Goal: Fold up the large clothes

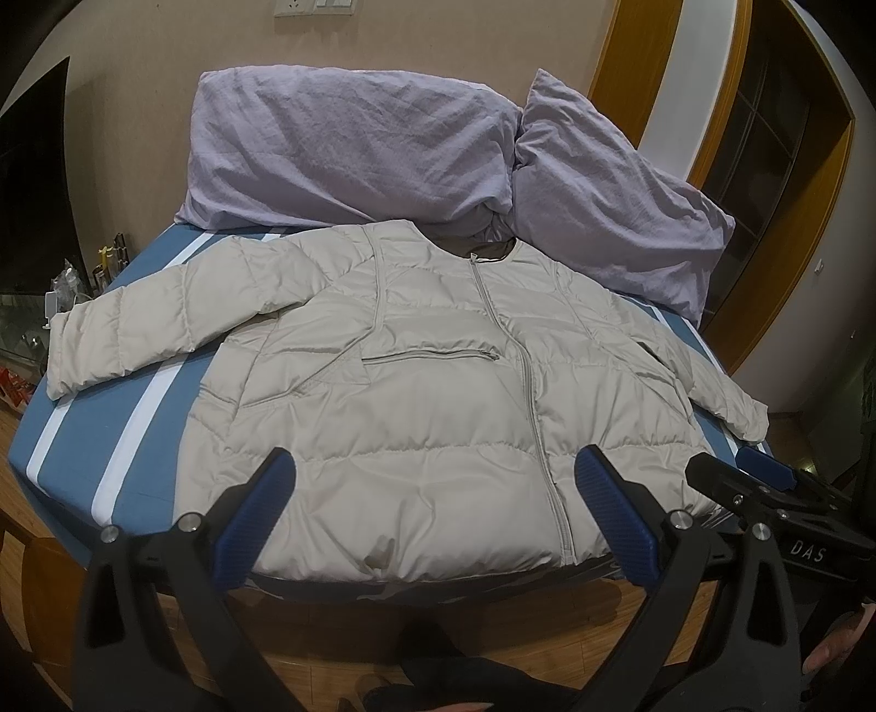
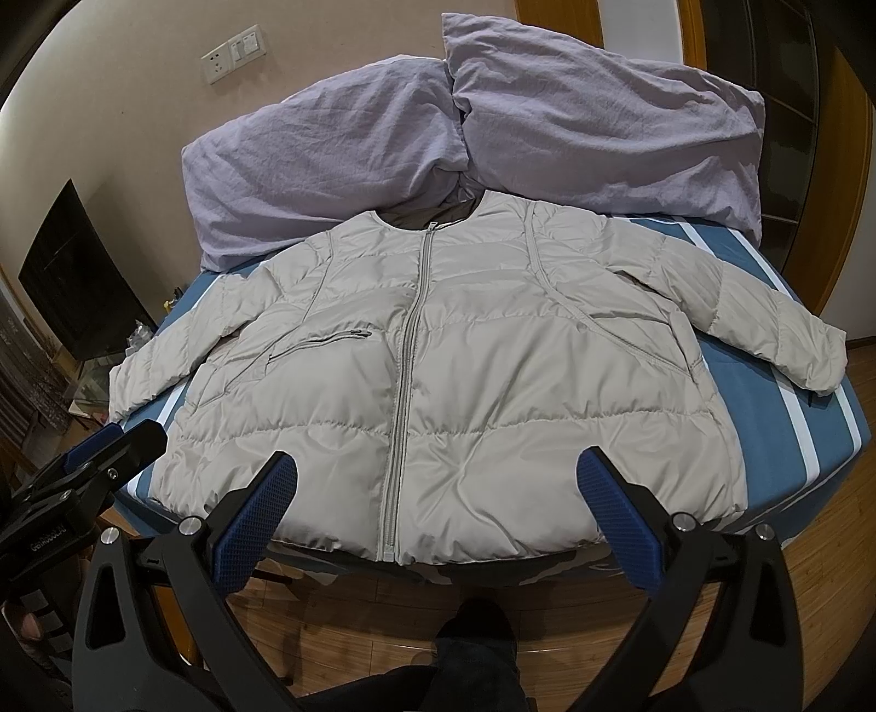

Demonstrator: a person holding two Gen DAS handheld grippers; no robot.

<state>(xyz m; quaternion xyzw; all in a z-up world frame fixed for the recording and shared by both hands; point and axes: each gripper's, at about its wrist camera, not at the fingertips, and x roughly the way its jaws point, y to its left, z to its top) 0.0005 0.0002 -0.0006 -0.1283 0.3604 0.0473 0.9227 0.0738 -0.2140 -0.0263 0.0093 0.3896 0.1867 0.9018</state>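
You have one puffer jacket (image 1: 416, 394) on the bed (image 1: 71, 454), two lilac pillows (image 1: 350, 148) at its far edge, and two grippers (image 1: 432, 493).

Bed (image 1: 71, 465), blue sheet with white stripes. Two lilac pillows (image 1: 350, 153) at its head. Wall socket (image 2: 234, 53) above the bed. Dark screen (image 2: 82, 274) beside it.
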